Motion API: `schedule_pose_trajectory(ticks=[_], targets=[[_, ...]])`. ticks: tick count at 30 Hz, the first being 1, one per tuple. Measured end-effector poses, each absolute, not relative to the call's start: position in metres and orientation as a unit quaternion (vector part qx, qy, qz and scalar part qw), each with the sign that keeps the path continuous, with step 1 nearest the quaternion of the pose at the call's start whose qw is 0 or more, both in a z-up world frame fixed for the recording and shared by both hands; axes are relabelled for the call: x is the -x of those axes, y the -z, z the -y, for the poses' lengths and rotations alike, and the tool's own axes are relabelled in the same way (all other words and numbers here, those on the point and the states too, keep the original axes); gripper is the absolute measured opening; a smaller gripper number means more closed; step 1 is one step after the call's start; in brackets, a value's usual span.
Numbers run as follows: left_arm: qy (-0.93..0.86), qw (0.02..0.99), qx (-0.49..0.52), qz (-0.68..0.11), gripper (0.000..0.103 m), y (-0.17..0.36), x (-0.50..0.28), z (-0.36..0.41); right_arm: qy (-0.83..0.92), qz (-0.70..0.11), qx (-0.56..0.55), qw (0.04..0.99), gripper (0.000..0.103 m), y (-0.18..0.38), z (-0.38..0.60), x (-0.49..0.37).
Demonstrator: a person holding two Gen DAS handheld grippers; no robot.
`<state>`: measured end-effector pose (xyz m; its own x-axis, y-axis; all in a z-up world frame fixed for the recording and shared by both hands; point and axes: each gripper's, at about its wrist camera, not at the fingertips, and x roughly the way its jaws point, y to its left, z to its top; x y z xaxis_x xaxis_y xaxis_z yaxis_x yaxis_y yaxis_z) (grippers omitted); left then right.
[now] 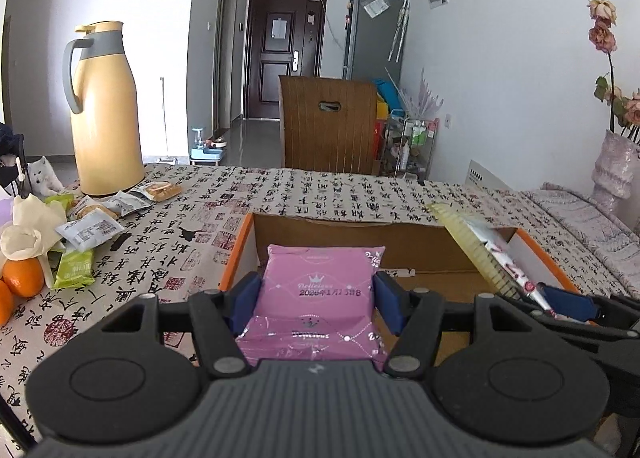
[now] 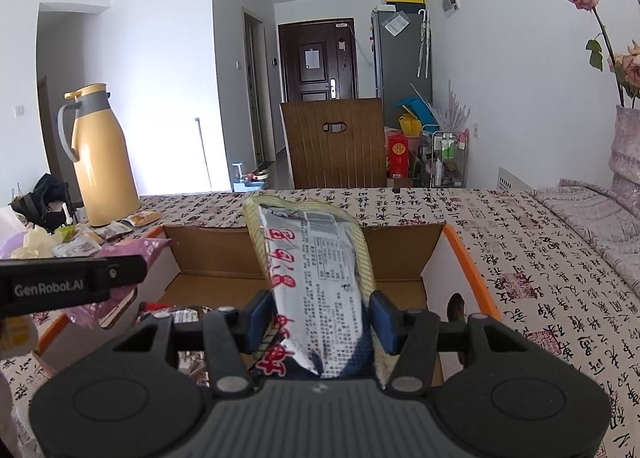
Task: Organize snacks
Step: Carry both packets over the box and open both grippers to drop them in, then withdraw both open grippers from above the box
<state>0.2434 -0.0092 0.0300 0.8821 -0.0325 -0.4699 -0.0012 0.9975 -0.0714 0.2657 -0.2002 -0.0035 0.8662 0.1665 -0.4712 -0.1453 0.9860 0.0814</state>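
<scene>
Left gripper (image 1: pixel 316 298): we find it clamped on a glossy pink pillow-shaped packet (image 1: pixel 320 298), over the cardboard box (image 1: pixel 360 234).
Right gripper (image 2: pixel 320 318): we find its pads either side of a crinkled printed packet (image 2: pixel 316 270), over the same box; grip unclear.

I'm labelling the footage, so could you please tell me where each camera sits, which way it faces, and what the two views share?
Left wrist: sits on the left tool, facing forward over the cardboard box toward the far door; shows its own fingers gripping a pink packet, plus the right tool at the right edge.
Right wrist: sits on the right tool, facing the same way; shows its fingers around a grey-and-white packet, with the left tool at the left.
Shared: box, yellow thermos, patterned tablecloth, wooden chair.
</scene>
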Motion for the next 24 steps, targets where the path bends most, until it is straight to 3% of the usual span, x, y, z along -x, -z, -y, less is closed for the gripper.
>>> schedule_pose_trajectory(ticks=[2,3,7,10,24], targets=[[0.007,0.971,0.043,-0.235,0.063,-0.031,-0.241,0.007,-0.081,-0.246,-0.026,0.966,0.056,0.003,0.202,-0.266],[0.005,0.972,0.045,-0.231,0.064,-0.032,-0.240,0.006,-0.080,-0.246,-0.028,0.966,0.062,0.003,0.203,-0.265],[-0.013,0.976,0.053,-0.212,0.099,-0.036,-0.235,0.004,-0.070,-0.239,-0.037,0.968,0.095,0.003,0.208,-0.263],[-0.019,0.977,0.061,-0.203,0.103,-0.039,-0.233,0.002,-0.070,-0.235,-0.043,0.969,0.103,0.002,0.208,-0.262],[-0.022,0.976,0.070,-0.204,0.103,-0.040,-0.235,-0.002,-0.071,-0.230,-0.045,0.969,0.103,0.001,0.211,-0.262]])
